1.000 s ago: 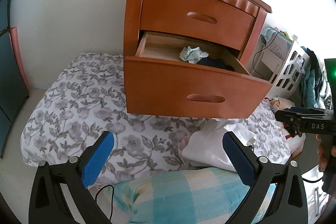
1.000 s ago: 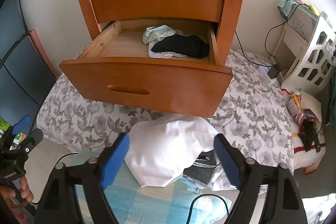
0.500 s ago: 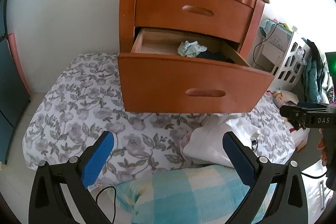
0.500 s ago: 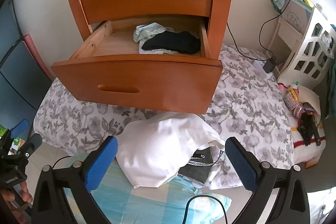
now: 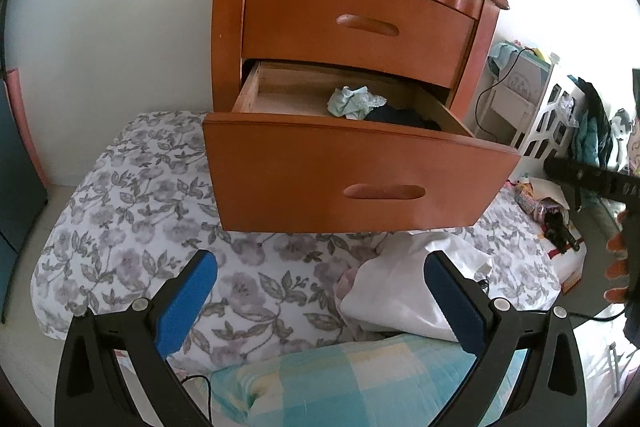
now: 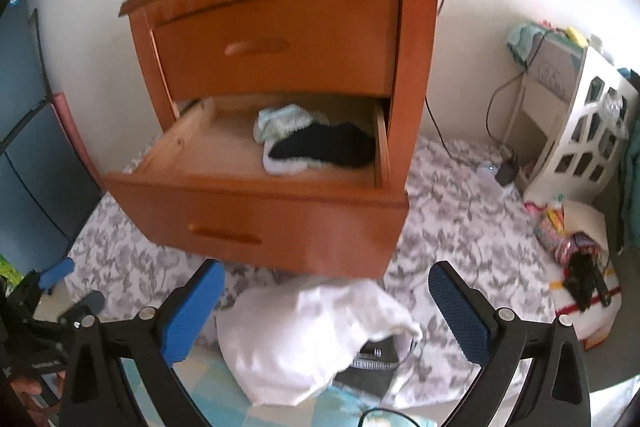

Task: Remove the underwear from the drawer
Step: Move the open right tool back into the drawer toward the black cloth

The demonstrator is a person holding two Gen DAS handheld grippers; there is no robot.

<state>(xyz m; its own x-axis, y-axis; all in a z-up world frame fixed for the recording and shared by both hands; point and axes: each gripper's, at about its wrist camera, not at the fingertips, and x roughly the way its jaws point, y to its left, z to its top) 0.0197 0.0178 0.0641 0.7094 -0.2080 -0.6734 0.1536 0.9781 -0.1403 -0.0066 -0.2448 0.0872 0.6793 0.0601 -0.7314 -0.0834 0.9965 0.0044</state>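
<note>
Still undies (image 6: pixel 316 147) in open drawer (image 6: pixel 256 215)

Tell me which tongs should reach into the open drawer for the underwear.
Right, probably. The underwear pile lies at the drawer's right end, and the right tongs look down onto it. The left tongs see it half hidden behind the drawer front. Both are open and empty.

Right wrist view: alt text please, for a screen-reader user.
An open lower drawer of a wooden nightstand holds black underwear and pale green underwear. The open right gripper hangs short of it, above a white cloth.
</note>
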